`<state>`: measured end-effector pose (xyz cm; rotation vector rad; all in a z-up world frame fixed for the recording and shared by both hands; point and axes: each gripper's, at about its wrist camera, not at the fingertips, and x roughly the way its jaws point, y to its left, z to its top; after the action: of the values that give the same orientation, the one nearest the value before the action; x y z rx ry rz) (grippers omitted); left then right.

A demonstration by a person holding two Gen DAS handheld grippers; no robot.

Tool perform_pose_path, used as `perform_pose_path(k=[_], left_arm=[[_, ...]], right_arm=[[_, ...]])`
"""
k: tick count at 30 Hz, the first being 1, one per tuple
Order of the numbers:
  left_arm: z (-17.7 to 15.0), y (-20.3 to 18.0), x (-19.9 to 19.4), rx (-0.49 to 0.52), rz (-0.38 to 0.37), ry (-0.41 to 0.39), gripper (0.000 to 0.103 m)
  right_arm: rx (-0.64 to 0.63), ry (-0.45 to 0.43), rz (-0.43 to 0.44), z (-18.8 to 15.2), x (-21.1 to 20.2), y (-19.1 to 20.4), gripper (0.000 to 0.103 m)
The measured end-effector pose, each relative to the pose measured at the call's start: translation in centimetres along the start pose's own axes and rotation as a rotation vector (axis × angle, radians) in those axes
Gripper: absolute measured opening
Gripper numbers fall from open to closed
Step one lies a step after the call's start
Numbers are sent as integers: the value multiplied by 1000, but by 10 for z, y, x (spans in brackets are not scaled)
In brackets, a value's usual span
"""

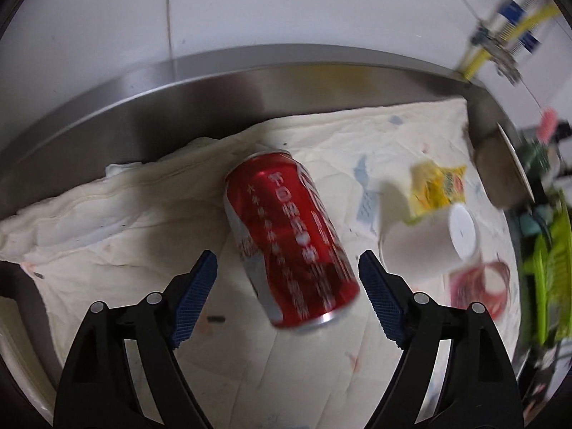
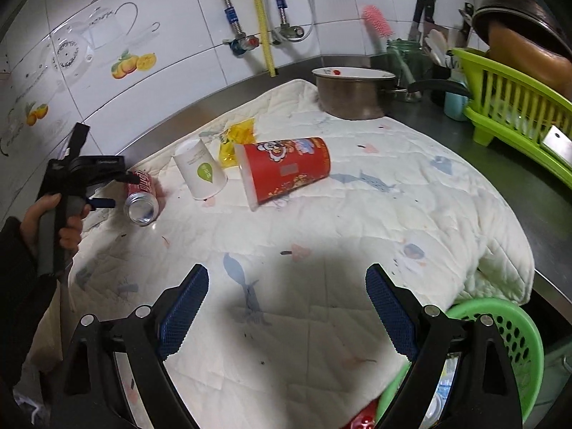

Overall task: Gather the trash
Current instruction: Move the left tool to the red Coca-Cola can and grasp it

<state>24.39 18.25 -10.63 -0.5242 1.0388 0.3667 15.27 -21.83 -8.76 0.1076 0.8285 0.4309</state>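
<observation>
A red soda can (image 1: 291,239) lies on its side on a white quilted cloth (image 1: 125,228). My left gripper (image 1: 287,271) is open, its blue pads on either side of the can, not touching it. In the right wrist view the left gripper (image 2: 118,191) sits at the can (image 2: 141,196) on the far left. Beyond lie a white paper cup (image 2: 200,171), a yellow wrapper (image 2: 239,139) and a red paper cup (image 2: 286,171). My right gripper (image 2: 286,304) is open and empty above the cloth (image 2: 321,250). A green basket (image 2: 514,343) sits at its lower right.
A metal pot with a plate on it (image 2: 352,96) stands at the back of the cloth. A green dish rack (image 2: 514,118) is on the right. The steel counter rim (image 1: 214,82) and tiled wall run behind.
</observation>
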Motion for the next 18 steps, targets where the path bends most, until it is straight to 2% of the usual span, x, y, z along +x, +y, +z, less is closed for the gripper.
perform_pose_path(k=[4, 14, 18], left_arm=[[5, 2, 17, -37, 8, 30, 80], [8, -9, 36, -23, -10, 68, 80], [8, -10, 41, -17, -27, 87, 70]], right_arm=[[-9, 12, 22, 8, 12, 5, 87], [-76, -5, 40, 36, 25, 24, 87], [-91, -9, 42, 44, 31, 30, 86]])
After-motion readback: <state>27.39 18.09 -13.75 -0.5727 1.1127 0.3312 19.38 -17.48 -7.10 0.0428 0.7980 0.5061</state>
